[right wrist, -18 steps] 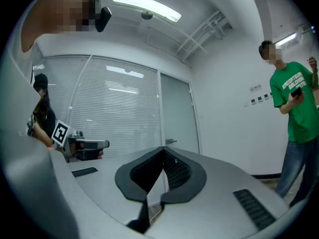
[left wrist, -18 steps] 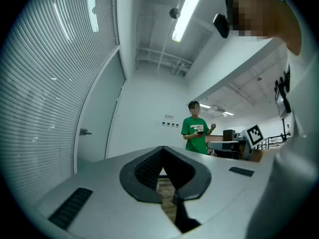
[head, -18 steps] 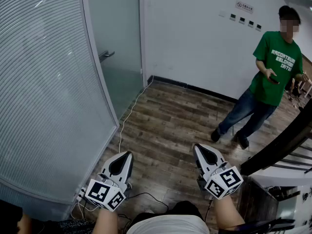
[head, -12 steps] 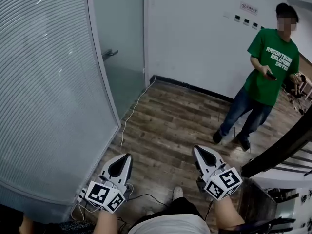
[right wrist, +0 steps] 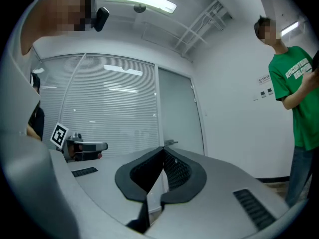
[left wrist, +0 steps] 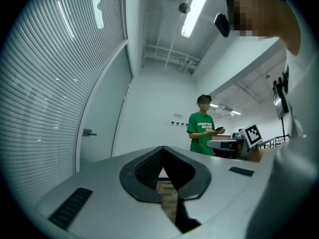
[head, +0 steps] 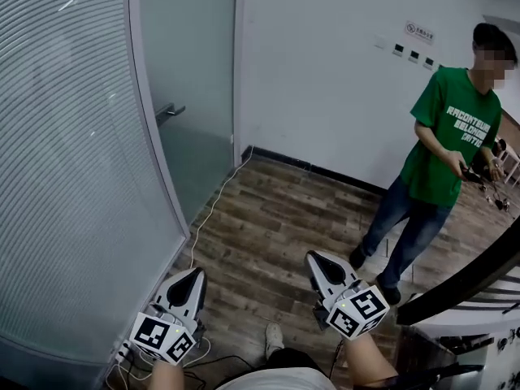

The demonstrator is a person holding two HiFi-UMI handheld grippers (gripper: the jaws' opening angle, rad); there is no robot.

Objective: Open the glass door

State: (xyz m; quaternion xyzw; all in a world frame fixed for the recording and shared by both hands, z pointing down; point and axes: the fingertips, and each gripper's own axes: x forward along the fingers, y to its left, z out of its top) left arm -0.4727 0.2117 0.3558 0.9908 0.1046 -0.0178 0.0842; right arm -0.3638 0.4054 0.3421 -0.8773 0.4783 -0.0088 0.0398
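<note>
Nearest, the left claw (head: 197, 274) and the right claw (head: 312, 257) are each pinched fully together, holding nothing, level above the wooden floor (head: 276, 218). A white cable (head: 213, 205) trails along the foot of the blind-covered partition (head: 73, 161). Beyond that, at the left, the frosted glass door (head: 191, 63) with its lever handle (head: 169, 110) is well apart from both claws. Farther right, a person's green T-shirt (head: 451, 136) carries three lines of white lettering, and the wall sign (head: 419, 32) has print; both are too small to read.
</note>
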